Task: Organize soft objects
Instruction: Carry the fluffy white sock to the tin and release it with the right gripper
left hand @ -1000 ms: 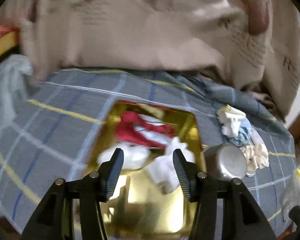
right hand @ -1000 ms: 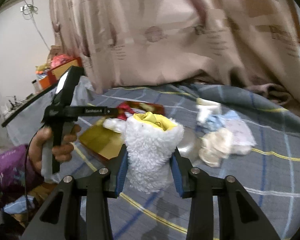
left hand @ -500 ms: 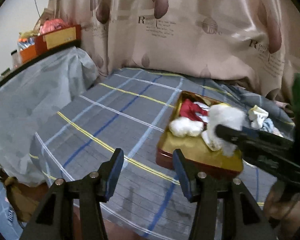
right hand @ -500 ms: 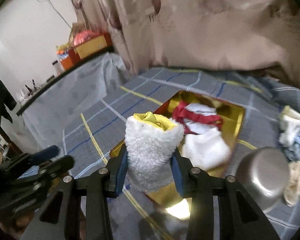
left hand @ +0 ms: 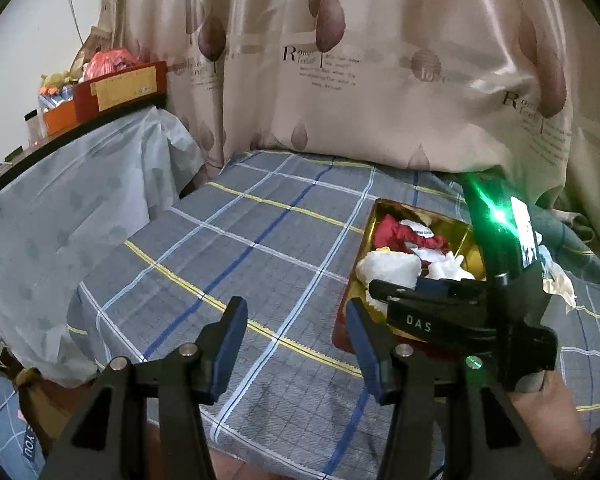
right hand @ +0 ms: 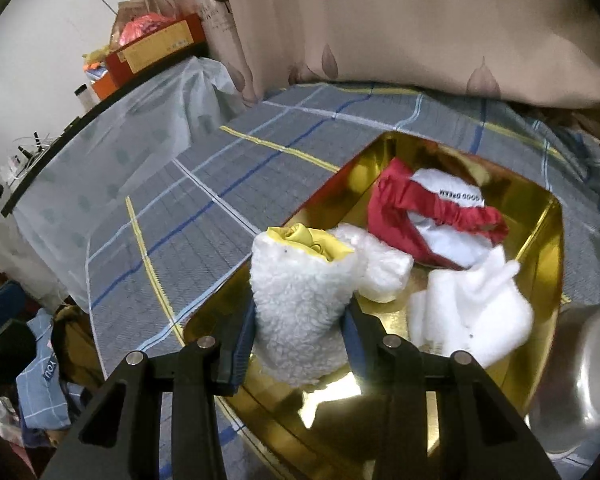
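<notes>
A white fleecy mitt with yellow lining (right hand: pixel 300 300) stands upright between the pads of my right gripper (right hand: pixel 298 320), which is shut on it. It hangs just over the near left corner of the gold tin (right hand: pixel 556 240). Inside the tin lie a red and white cloth (right hand: pixel 400 208), a fluffy white piece (right hand: pixel 384 268) and a white cloth (right hand: pixel 468 312). My left gripper (left hand: pixel 296 336) is open over the plaid bed cover (left hand: pixel 240 240), left of the tin (left hand: pixel 364 248), with nothing between its fingers. In the left wrist view the right gripper's body hides the tin's near side.
A steel bowl (right hand: pixel 580 376) sits right of the tin. More soft items (left hand: pixel 558 280) lie beyond it. A beige curtain (left hand: pixel 340 80) hangs behind the bed. A draped side table (left hand: pixel 80 200) with boxes (left hand: pixel 120 84) stands to the left. A hand (left hand: pixel 548 420) holds the right gripper.
My left gripper drew back to the left, away from over the tin. My right gripper carried the fleecy mitt across and down to the tin's near corner.
</notes>
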`<state>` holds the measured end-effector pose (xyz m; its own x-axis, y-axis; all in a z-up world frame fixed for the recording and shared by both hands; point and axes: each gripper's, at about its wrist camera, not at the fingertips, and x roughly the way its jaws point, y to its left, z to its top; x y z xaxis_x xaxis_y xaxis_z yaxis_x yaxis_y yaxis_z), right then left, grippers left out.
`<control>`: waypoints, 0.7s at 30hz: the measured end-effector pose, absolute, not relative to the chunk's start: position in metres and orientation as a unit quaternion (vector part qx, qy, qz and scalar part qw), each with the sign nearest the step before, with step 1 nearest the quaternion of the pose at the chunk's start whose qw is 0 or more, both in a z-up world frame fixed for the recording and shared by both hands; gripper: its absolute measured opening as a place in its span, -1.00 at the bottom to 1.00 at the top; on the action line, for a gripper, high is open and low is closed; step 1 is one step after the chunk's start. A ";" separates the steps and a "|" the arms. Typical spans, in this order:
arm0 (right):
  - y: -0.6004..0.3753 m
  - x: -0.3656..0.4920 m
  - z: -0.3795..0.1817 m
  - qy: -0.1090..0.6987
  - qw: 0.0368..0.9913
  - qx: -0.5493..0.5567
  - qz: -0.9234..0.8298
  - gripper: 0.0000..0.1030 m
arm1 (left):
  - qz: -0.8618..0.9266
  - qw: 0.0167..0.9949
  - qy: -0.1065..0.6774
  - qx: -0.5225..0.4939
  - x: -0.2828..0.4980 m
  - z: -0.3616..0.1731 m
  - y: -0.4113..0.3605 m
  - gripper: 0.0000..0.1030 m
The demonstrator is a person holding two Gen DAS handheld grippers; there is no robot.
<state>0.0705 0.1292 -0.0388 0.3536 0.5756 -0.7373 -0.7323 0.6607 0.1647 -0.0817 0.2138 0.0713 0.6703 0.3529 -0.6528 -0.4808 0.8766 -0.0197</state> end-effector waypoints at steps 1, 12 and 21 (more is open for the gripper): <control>0.130 0.071 -0.039 0.404 0.817 -0.095 0.400 -0.23 | 0.232 0.908 0.337 -0.094 -0.081 0.070 0.214 0.02; 0.112 0.064 -0.006 0.331 0.852 -0.069 0.400 0.52 | 0.222 0.907 0.352 -0.073 -0.075 0.063 0.204 0.02; 0.044 0.025 0.025 0.252 0.889 -0.035 0.380 0.60 | 0.213 0.906 0.363 -0.044 -0.072 0.058 0.188 0.02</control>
<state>0.0251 0.0440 0.0255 0.5847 0.6580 -0.4745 -0.6935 0.7089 0.1286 -0.0717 0.1882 0.0576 0.6452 0.3542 -0.6769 -0.4175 0.9055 0.0758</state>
